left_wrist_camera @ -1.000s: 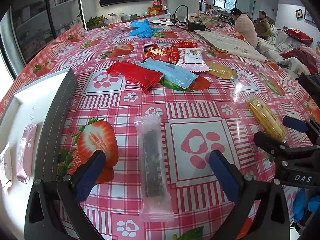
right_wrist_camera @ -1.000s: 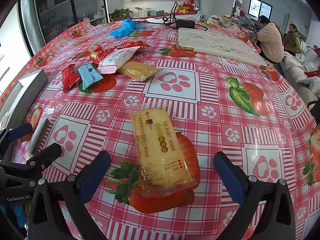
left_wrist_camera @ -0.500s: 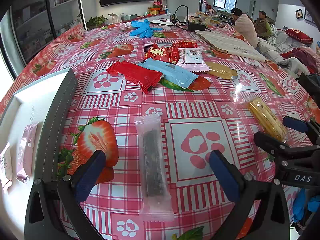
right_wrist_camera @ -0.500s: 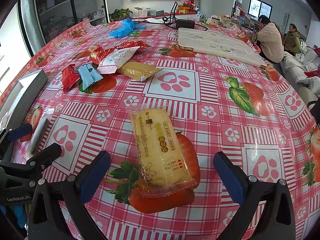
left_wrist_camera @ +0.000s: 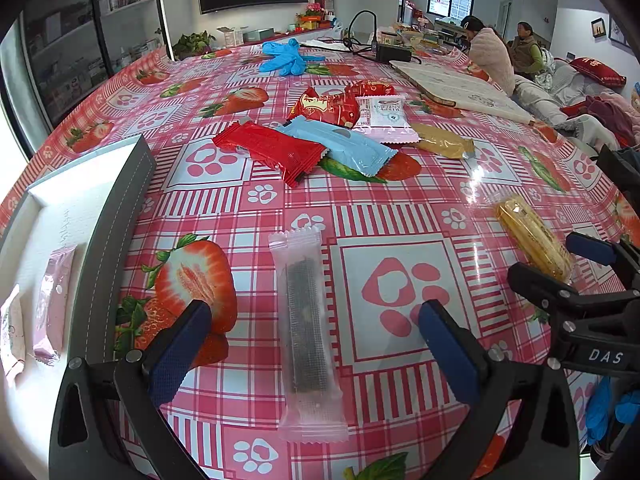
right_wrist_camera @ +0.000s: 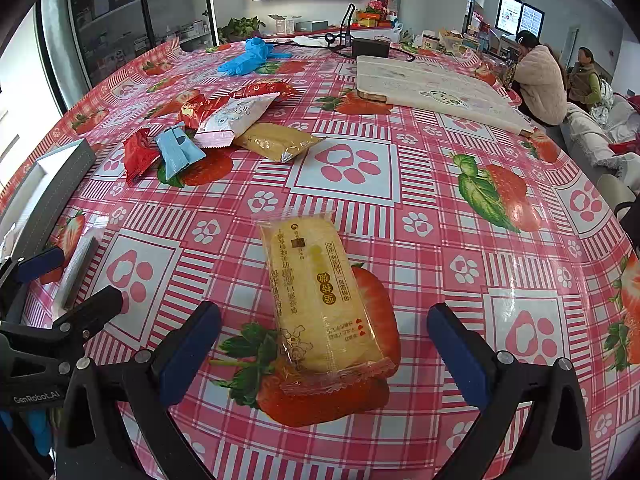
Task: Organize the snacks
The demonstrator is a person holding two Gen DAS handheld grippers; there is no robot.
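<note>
Between wide fingers (left_wrist_camera: 180,344) (touching nothing), clear-wrapped bar (left_wrist_camera: 306,328).

The desk (left_wrist_camera: 400,216) wore a glossy, smooth plastic-looking cloth that threw back bright glare, and on it the clear snack wrapper (left_wrist_camera: 306,328) looked frosted and crimped at its ends, while the yellow cake packet (right_wrist_camera: 320,292) was shiny transparent film. The red packet (left_wrist_camera: 268,152) and light-blue packet (left_wrist_camera: 340,148) had a smooth foil-like sheen, and the blue gloves (left_wrist_camera: 284,58) looked like thin matt rubber. The left hand-held gripper (left_wrist_camera: 312,344) and right hand-held gripper (right_wrist_camera: 324,344) were matt black plastic with metal screws and ribbed blue pads (left_wrist_camera: 178,344), and the tray (left_wrist_camera: 116,216) had a matt dark stitched rim around a white, dull inside.
</note>
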